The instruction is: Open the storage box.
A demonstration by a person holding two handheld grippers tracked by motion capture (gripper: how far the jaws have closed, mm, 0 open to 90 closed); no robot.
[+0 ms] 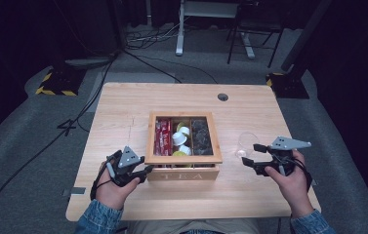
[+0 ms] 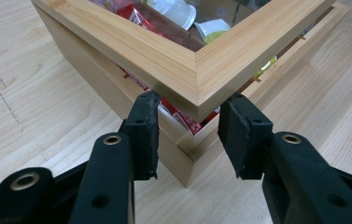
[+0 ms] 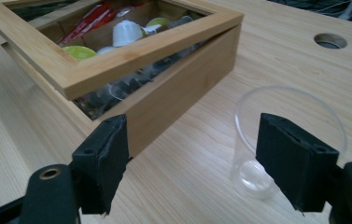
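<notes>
**Inspector:** Report the state of the work.

**Operator:** I read the work as opening the tea box [image 1: 183,141], which sits in the centre of the high view with its "TEA" front facing the bottom edge. The lid [image 2: 197,70] is raised a little at the front: in the left gripper view a gap shows under its near corner, with red packets [image 2: 183,115] visible through it. I judge the lift barely begun. The lid is nowhere near swung back, and nothing has come out of the box.

**Inspector:** Tools?

**Operator:** My left gripper [image 2: 187,135] has its jaws spread either side of the lid's front-left corner, around it, not clamped. Whether a pad touches the wood I cannot tell. My right gripper [image 3: 194,165] is also spread and holds nothing. It sits at right of centre in the high view, and in its own view the clear plastic cup [image 3: 276,140] stands behind the right-hand jaw.

**Inspector:** Orientation of the box?

**Operator:** Near square from above. The three compartments run lengthwise from bottom to top of the high view. The lid tilts up toward the bottom edge, so I take the hinge to lie along the far side.

**Inspector:** Remaining?

**Operator:** Full opening of the lid, in my judgement.
</notes>
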